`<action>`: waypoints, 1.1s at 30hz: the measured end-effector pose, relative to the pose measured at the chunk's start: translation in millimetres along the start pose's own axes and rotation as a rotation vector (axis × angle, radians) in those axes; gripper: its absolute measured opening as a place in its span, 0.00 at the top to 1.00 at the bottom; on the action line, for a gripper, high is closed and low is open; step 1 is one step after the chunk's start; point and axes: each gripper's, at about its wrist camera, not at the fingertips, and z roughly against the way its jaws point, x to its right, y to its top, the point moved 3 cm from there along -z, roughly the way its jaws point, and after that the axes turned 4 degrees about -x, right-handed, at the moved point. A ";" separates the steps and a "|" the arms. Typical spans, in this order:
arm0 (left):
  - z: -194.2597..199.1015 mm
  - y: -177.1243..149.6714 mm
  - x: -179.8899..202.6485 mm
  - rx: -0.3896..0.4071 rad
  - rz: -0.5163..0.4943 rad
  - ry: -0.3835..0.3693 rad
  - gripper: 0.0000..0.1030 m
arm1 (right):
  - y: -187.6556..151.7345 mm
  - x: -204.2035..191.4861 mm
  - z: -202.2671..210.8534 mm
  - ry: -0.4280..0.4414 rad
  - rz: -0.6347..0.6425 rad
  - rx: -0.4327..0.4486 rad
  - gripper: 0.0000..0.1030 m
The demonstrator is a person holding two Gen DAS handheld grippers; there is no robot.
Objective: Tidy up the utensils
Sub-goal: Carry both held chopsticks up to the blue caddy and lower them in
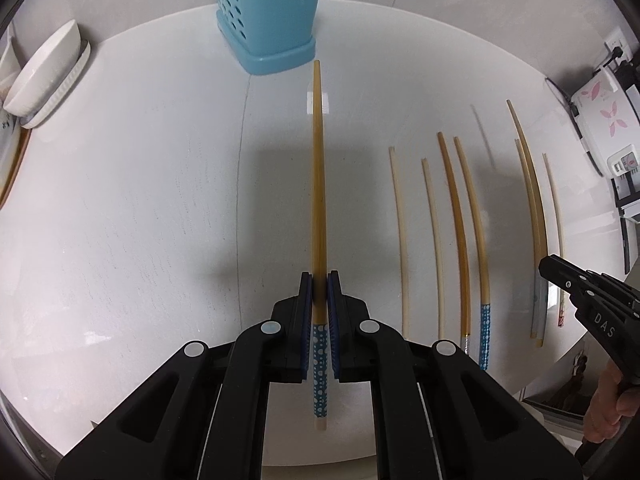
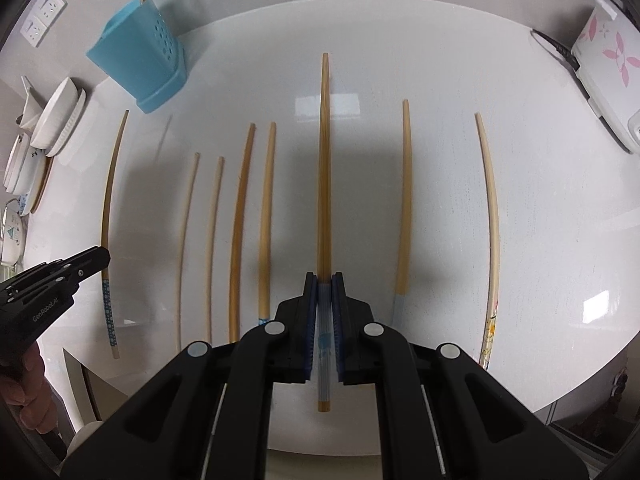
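My left gripper (image 1: 319, 280) is shut on a brown chopstick with a blue dotted handle (image 1: 318, 184), held above the white table with its tip near the blue perforated utensil holder (image 1: 264, 12). My right gripper (image 2: 325, 282) is shut on a brown chopstick with a pale blue handle (image 2: 323, 168). Several more chopsticks lie in a row on the table, among them a pale pair (image 2: 188, 240) and a brown pair (image 2: 240, 220). The left gripper (image 2: 98, 258) also shows at the left of the right wrist view. The holder (image 2: 140, 64) has one chopstick standing in it.
White bowls and plates (image 1: 44, 76) are stacked at the table's left edge. A white appliance with pink flowers (image 2: 608, 64) sits at the right edge. Wall sockets (image 2: 42, 16) are behind the holder. The table's front edge (image 2: 560, 392) curves close below the grippers.
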 end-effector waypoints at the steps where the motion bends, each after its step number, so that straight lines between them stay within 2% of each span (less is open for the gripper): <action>1: 3.4 -0.3 -1.1 0.009 0.001 -0.001 0.93 | -3.0 -5.2 2.7 0.002 0.002 0.009 0.94; 7: 22.9 4.6 -4.9 0.053 0.010 -0.007 0.93 | -5.4 -12.1 23.0 0.017 0.013 0.067 0.94; 13: 32.5 17.9 0.7 0.092 0.007 -0.015 0.93 | 8.3 -22.2 36.7 0.035 0.014 0.121 0.93; 33: 83.9 66.4 1.4 0.292 0.018 -0.043 0.93 | 56.0 -45.2 84.8 0.090 0.073 0.285 0.94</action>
